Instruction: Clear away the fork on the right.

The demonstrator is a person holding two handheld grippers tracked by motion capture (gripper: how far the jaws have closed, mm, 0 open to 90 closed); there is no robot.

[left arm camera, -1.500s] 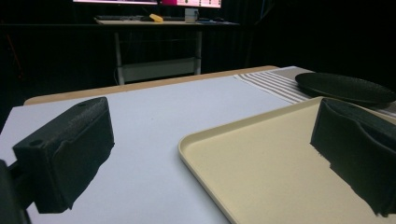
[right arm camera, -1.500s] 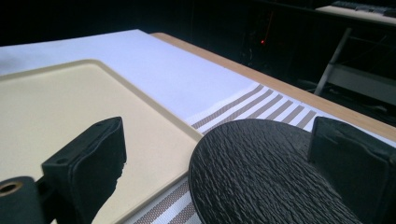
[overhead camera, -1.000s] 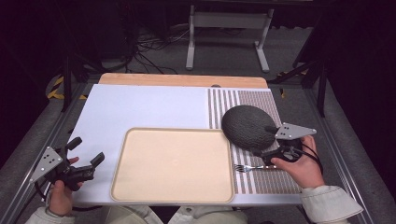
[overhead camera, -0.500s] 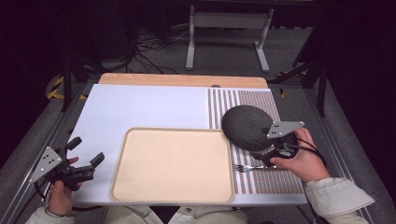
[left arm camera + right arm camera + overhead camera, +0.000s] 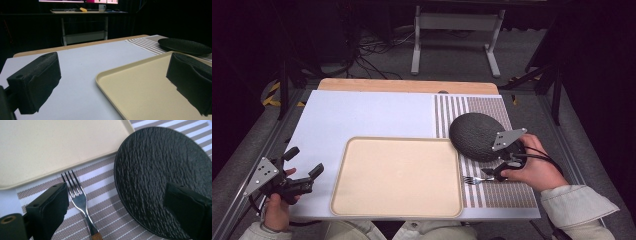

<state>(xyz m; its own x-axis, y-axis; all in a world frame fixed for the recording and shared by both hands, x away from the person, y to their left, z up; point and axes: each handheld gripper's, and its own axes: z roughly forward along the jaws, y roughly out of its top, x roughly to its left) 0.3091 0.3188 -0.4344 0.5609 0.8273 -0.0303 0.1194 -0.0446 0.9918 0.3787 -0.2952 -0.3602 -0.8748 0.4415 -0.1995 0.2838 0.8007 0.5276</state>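
The fork (image 5: 79, 199) is showing polished, reflecting metal at its tines and neck, joining a brown wood-like handle. The plate (image 5: 160, 177) is presenting a black, rough, pebbled finish with a faint sheen. The placemat (image 5: 105, 220) along the table's right edge is showing a woven, striped cloth-like texture. The tray (image 5: 150, 97) is appearing as smooth, matt beige plastic. The gripper pads (image 5: 37, 80) are looking like black, matt foam.
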